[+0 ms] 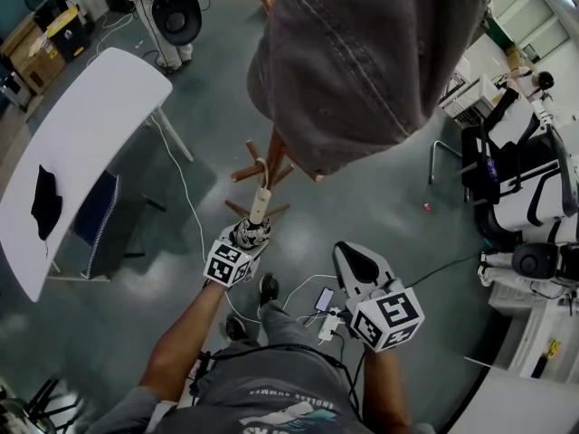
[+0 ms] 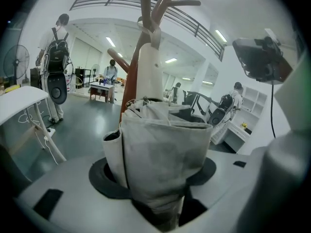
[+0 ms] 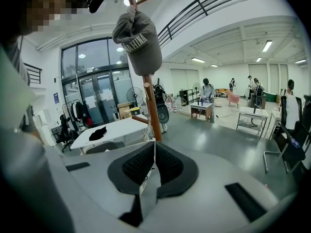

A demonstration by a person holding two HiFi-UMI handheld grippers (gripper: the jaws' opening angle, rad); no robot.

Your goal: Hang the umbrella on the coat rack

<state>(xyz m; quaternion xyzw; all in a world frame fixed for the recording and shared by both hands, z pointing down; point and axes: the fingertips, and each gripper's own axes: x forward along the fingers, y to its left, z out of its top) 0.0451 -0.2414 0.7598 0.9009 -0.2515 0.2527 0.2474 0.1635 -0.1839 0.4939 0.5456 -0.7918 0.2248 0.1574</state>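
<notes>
Our left gripper (image 2: 160, 188) clamps the folded grey fabric umbrella (image 2: 163, 144), its long axis pointing up against the brown wooden coat rack (image 1: 277, 152). Our right gripper (image 3: 152, 171) is closed on nothing.

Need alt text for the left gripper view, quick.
The left gripper clamps a folded grey umbrella, its white handle pointing up in front of the brown wooden coat rack. A white table stands at left; people stand in the hall behind.

The coat rack (image 1: 274, 156) is seen steeply from overhead in the head view. This coat rack (image 2: 145, 4) is looked up at closely in the left gripper view. From farther off, the coat rack (image 3: 151, 115) is faced in the right.
</notes>
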